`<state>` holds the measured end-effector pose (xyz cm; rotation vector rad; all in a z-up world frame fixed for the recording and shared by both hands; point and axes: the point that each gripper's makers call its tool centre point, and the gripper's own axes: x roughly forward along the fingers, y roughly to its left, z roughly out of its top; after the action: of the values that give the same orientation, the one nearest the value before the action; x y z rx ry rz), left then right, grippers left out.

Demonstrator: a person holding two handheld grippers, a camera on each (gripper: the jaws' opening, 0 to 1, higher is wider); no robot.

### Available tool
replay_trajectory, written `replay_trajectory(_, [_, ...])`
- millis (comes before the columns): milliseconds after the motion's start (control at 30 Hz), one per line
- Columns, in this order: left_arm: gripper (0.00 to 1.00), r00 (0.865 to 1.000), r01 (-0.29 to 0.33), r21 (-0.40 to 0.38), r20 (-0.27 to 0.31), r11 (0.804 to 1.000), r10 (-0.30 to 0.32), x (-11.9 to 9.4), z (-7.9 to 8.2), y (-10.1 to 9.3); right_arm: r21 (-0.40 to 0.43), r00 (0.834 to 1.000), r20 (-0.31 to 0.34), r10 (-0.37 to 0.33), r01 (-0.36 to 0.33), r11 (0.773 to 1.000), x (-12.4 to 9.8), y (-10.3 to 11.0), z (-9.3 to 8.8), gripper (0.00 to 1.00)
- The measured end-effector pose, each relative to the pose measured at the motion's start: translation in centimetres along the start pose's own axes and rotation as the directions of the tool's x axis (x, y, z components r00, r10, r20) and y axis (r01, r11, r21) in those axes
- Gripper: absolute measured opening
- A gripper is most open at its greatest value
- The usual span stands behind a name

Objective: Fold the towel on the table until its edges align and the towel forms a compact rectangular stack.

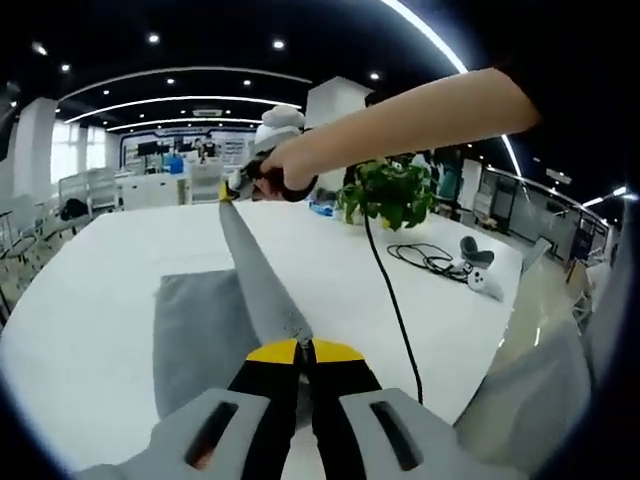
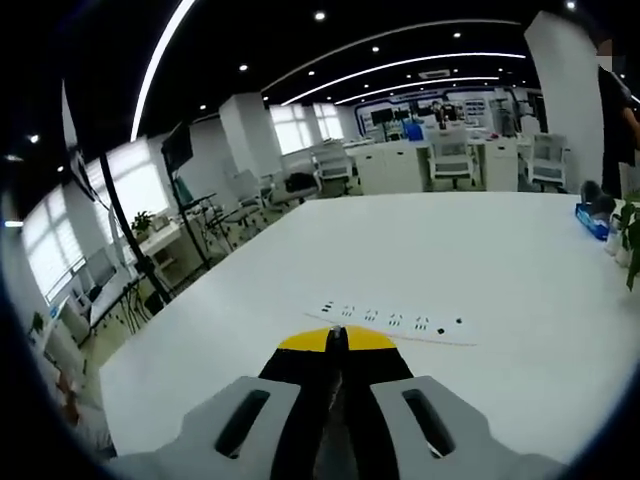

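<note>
Towel [image 1: 262, 285] (grey) stretches between left gripper [image 1: 303, 347] and right gripper [image 1: 228, 192], both pinching it.

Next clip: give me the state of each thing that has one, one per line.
Towel: part flat on the table, one edge lifted taut between both grippers.
Left hand-held gripper: shut on towel.
Right hand-held gripper: shut on towel.
Cable: trailing across table.

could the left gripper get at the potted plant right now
Probably not as things stand: the left gripper is shut on the grey towel, stretched taut toward the right gripper, and the potted plant sits far across the table.
</note>
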<state>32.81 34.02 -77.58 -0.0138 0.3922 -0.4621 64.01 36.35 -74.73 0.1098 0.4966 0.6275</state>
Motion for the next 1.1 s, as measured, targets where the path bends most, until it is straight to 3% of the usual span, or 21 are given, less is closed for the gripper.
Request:
replay_trajectory(267, [0.03,0.998,-0.056,-0.029,-0.005,0.998,0.056,-1.2,-0.6,2.4,-0.024,1.0,-0.017,0.022,-0.023,0.999,1.8,2.3,-0.4,0.01])
replay_trajectory(533, [0.03,0.995,-0.104,-0.079,-0.013,0.991,0.104,-1.9,-1.2,4.7,-0.054,0.998,-0.056,0.018,-0.021,0.998,3.9,3.2,-1.7,0.01])
replay_trajectory(667, [0.03,0.992,-0.122,-0.136,-0.041,0.983,0.117,-2.1,-2.4,5.9,-0.066,0.997,-0.078,0.022,-0.027,0.997,4.9,4.0,-2.7,0.01])
replay_trajectory(733, [0.03,0.99,-0.138,-0.193,-0.047,0.972,0.131,-2.3,-3.2,7.0,-0.085,0.994,-0.103,0.031,-0.04,0.996,5.6,4.4,-3.4,0.01])
replay_trajectory(933, [0.03,0.982,-0.189,-0.258,-0.072,0.947,0.177,-2.8,-4.7,9.4,-0.099,0.99,-0.138,0.036,-0.05,0.994,7.5,5.2,-4.6,0.01])
replay_trajectory(1100, [0.03,0.972,-0.217,-0.3,-0.155,0.929,0.177,-2.4,-7.5,10.5,-0.115,0.985,-0.172,0.033,-0.054,0.992,8.8,5.5,-6.2,0.01])
